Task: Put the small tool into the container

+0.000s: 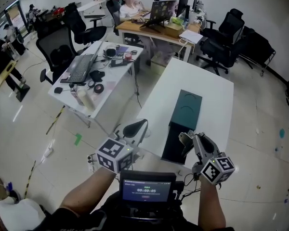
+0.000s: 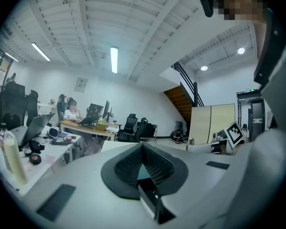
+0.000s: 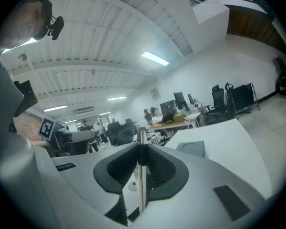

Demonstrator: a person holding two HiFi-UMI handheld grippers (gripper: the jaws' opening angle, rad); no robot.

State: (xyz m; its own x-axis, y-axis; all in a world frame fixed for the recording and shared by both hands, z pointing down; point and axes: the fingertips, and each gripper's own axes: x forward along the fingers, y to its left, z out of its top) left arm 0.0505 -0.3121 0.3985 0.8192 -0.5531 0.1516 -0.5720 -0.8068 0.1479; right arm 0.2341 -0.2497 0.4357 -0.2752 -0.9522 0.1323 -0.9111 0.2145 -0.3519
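A long dark container (image 1: pixel 185 112) with a teal lid lies on the white table (image 1: pixel 209 88). It also shows small and grey-green in the right gripper view (image 3: pixel 193 148). My right gripper (image 1: pixel 186 138) hovers at the container's near end, shut on a thin upright metal tool (image 3: pixel 141 147) that pokes up between the pads. In the head view the tool is too small to make out. My left gripper (image 1: pixel 135 128) is held off the table's near left edge, its jaws shut (image 2: pixel 143 149) with nothing seen between them.
A second desk (image 1: pixel 94 71) with a laptop, bottles and small items stands to the left. Office chairs (image 1: pixel 62 49) and a desk with seated people lie beyond. A small screen (image 1: pixel 147 186) sits at my chest between the two grippers.
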